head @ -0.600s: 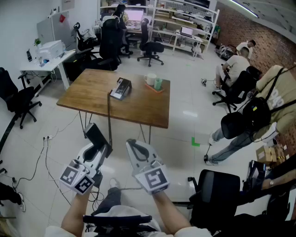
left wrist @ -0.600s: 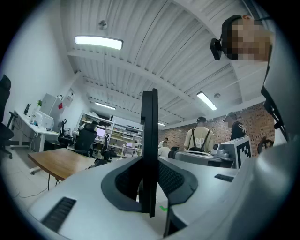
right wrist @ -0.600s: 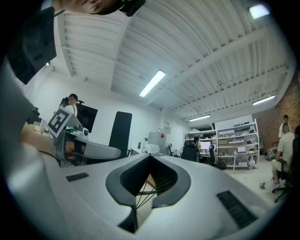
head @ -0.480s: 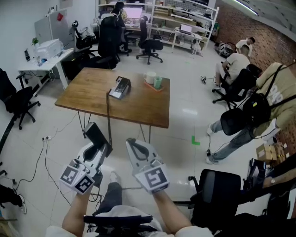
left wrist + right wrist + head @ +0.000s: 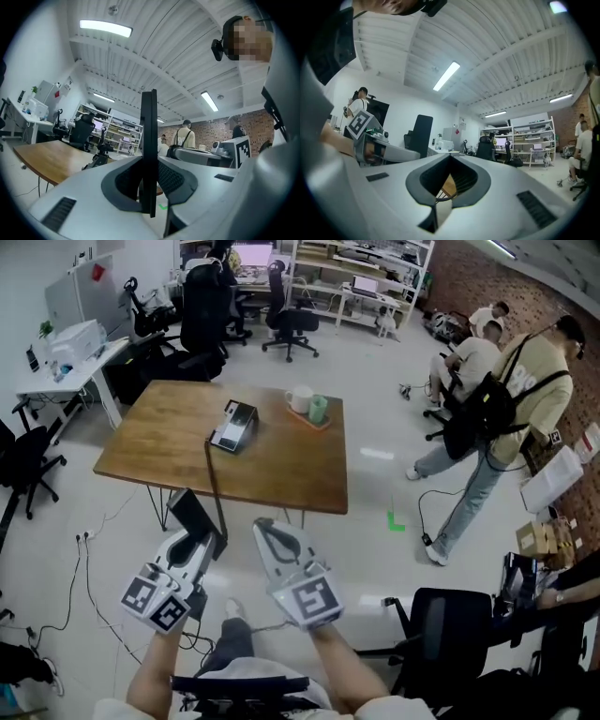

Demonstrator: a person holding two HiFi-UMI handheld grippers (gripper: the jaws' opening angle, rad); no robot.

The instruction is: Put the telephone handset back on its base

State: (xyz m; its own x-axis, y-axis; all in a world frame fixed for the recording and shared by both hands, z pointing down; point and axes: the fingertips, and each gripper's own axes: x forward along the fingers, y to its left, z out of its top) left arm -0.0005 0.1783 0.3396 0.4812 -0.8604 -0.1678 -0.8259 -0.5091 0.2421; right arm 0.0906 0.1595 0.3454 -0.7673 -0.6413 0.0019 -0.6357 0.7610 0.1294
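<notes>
Two claws sit closest, held out low over the pale floor (image 5: 375,521) in front of the person's knees. The left claw (image 5: 194,542) is clamped on the telephone handset (image 5: 195,514), a flat black slab that stands up out of the jaws and tilts a little to the left; its own view shows the slab edge-on, pinched between the two dark pads. The right claw (image 5: 269,532) is just beside it, jaws brought together at the tips with nothing between them. To the right, a black office chair (image 5: 441,624) stands near the person's side.

A dark cord (image 5: 214,474) runs from the handset up over the near edge of the wooden table (image 5: 281,474) to the telephone base (image 5: 232,426), which lies around the middle of the tabletop with its cradle empty. Past it, toward the far right corner, a white mug (image 5: 302,399) and a green cup (image 5: 319,410) stand side by side on an orange mat (image 5: 324,422).

Farther off, a person with a black backpack (image 5: 506,395) stands at the right, a printer (image 5: 77,337) rests on a white desk (image 5: 56,381) at the left, and shelves (image 5: 356,263) line the back wall.
</notes>
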